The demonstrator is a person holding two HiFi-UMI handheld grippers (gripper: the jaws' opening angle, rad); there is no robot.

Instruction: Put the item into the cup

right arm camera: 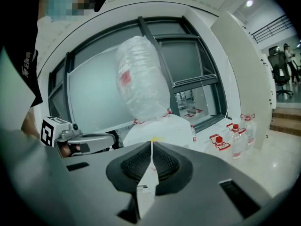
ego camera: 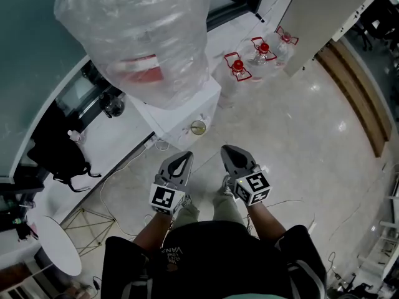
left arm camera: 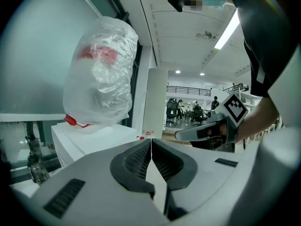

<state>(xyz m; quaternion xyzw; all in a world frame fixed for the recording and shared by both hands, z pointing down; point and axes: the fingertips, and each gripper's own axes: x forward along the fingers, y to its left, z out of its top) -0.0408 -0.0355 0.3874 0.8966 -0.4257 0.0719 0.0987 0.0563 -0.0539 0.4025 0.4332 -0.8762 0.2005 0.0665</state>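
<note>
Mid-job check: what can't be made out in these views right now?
- Cup on the white dispenser: head view, too small to see inside; right gripper view, only a yellowish speck behind the jaw tips.
- Item: none recognisable in any view; left gripper and right gripper are shut with nothing between the jaws.
- Big bottle: label blurred by its plastic wrap in every view.
- Dispenser's lower part: gripper views, covered by each gripper's own body.

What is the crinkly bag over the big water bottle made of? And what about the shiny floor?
The bag looks like thin clear plastic film: it is wrinkled, glints white, and a red label shows through it. The floor looks like pale polished stone or tile, glossy enough to mirror lights; which one, I cannot tell.
</note>
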